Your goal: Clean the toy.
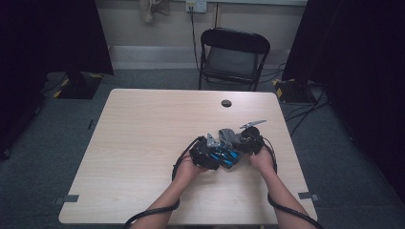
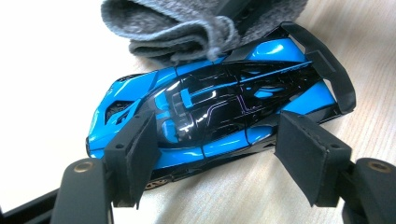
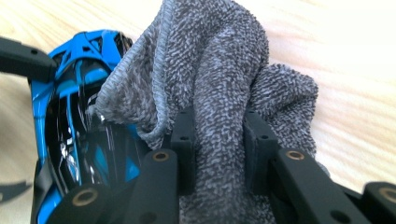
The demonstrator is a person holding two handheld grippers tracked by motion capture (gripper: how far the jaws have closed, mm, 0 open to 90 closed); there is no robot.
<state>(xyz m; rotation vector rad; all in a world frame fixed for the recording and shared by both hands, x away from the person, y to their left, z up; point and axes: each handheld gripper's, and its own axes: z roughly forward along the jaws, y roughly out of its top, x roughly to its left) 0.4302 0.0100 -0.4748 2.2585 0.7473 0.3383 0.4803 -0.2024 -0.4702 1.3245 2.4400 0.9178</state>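
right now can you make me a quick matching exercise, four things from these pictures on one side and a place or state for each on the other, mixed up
Things:
1. toy car
2. grey cloth
3. left tool
4. folding chair

Places or states:
A. pinched between shut jaws
B. blue and black, lying on the table
C. stands on the floor beyond the table's far edge
D. jaws set on either side of the car

Pairs: 1-B, 2-A, 3-D, 4-C
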